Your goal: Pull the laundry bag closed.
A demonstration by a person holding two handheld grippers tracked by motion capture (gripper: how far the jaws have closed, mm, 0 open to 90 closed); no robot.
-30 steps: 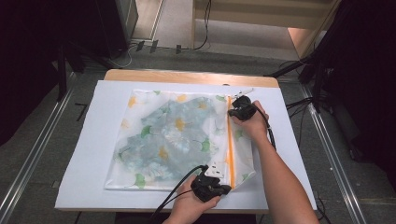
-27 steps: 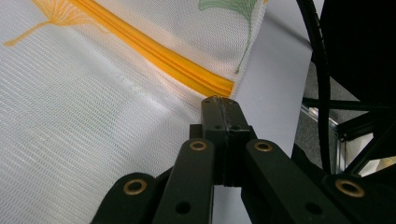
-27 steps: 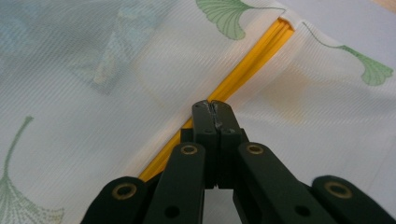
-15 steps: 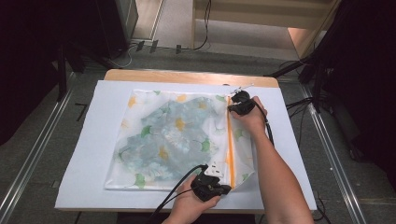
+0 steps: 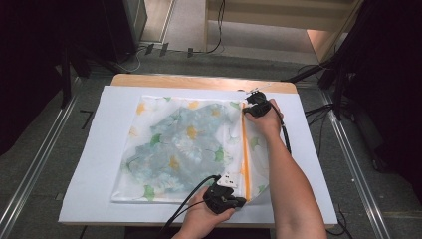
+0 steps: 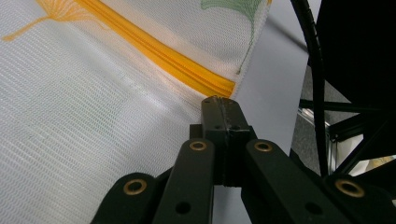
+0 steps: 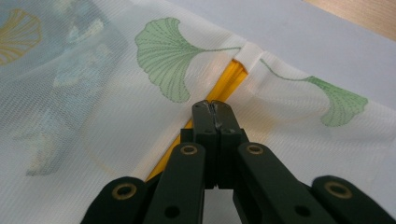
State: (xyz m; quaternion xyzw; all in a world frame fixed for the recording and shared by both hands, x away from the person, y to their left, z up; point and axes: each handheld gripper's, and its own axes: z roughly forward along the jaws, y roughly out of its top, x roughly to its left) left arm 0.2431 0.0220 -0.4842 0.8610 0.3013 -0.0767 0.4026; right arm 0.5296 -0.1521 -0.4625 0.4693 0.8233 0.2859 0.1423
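A white mesh bag [image 5: 184,144] printed with ginkgo leaves lies flat on a white sheet, with patterned cloth inside it. An orange zipper [image 5: 245,154] runs along its right side. My left gripper [image 5: 234,186] is shut on the bag's near corner, just past the zipper's end [image 6: 224,88]; its tips [image 6: 220,103] pinch the mesh edge. My right gripper [image 5: 247,110] is at the zipper's far end. Its jaws [image 7: 212,106] are shut right on the orange zipper line [image 7: 229,79], below a white fabric tab [image 7: 247,53]. The pull is hidden between the tips.
The white sheet [image 5: 318,149] covers a wooden table [image 5: 199,80]. Metal rails [image 5: 40,164] run along the floor on both sides, and cables [image 5: 209,47] lie beyond the far edge. Dark equipment stands at the back left and on the right.
My right gripper has slid a little farther away along the zipper towards the bag's far edge. The left gripper has held still on the near corner.
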